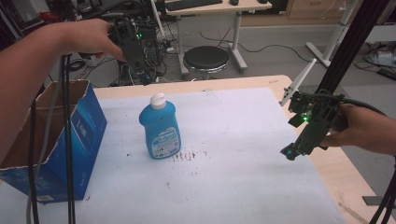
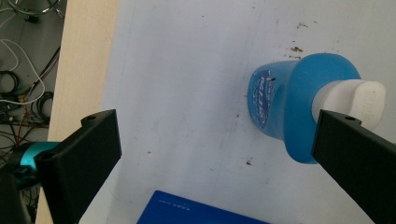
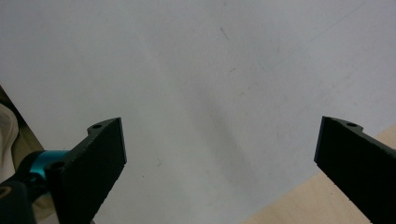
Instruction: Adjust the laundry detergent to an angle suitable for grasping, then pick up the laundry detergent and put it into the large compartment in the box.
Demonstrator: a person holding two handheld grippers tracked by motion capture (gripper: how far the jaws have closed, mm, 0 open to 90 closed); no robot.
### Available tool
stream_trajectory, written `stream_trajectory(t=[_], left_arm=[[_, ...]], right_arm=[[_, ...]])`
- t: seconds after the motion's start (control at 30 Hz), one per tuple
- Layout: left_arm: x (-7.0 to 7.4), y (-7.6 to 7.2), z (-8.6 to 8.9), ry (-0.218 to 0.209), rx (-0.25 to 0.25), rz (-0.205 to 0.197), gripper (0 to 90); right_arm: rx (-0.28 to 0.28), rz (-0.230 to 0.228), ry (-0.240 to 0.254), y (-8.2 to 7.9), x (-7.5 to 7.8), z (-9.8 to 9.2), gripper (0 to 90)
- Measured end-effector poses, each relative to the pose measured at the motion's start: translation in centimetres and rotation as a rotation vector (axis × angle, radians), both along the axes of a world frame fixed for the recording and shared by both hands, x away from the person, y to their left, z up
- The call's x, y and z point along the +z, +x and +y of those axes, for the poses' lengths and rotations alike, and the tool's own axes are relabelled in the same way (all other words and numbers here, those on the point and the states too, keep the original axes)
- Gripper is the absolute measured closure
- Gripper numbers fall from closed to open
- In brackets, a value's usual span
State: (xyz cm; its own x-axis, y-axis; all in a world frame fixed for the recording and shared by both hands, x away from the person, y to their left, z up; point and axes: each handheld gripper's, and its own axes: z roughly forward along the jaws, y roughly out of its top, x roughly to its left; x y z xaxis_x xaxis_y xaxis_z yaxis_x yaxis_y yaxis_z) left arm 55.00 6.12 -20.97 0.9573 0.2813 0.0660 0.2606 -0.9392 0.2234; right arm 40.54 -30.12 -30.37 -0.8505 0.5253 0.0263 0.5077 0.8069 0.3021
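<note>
A blue detergent bottle (image 1: 159,128) with a white cap stands upright on the white sheet, left of centre. My left gripper (image 1: 141,74) hangs high above the table's far left edge, behind the bottle. In the left gripper view it (image 2: 219,121) is open, looking down on the bottle (image 2: 289,107), whose cap sits by the right jaw without touching it. My right gripper (image 1: 290,152) hovers over the sheet's right edge, open and empty. In the right gripper view it (image 3: 219,126) spans bare sheet.
An open blue cardboard box (image 1: 70,135) stands at the left, close to the bottle; its top edge (image 2: 201,212) shows below the left gripper. The white sheet (image 1: 233,154) covers most of the wooden table (image 1: 329,163). A stool (image 1: 205,58) and black frame post (image 1: 350,42) stand beyond.
</note>
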Motion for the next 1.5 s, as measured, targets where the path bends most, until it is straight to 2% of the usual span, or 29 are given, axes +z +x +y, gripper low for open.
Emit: stream_trajectory(t=[0.4, 0.77, 1.23, 1.37, 1.5], left_arm=[[0.6, -0.6, -0.2, 0.0, 0.012, -0.014, 1.7], [1.0, -1.2, 0.2, 0.007, 0.021, -0.037, 1.6], [0.6, -1.3, 0.0, 0.012, 0.023, -0.024, 1.6], [0.7, -1.7, -0.1, 0.008, 0.041, -0.016, 1.6], [1.2, -2.4, -0.4, -0.01, 0.03, -0.002, 1.7]], right_arm=[[0.014, -0.001, 0.019, 0.0, 0.1, -0.1, 1.2], [0.035, -0.01, 0.014, 0.0, 0.0, 0.4, 1.2], [0.034, -0.007, 0.016, 0.0, 0.0, 0.4, 1.2], [0.038, -0.01, 0.016, 0.0, -0.1, 0.4, 1.2], [0.041, -0.014, 0.022, 0.1, -0.2, 0.4, 1.2]])
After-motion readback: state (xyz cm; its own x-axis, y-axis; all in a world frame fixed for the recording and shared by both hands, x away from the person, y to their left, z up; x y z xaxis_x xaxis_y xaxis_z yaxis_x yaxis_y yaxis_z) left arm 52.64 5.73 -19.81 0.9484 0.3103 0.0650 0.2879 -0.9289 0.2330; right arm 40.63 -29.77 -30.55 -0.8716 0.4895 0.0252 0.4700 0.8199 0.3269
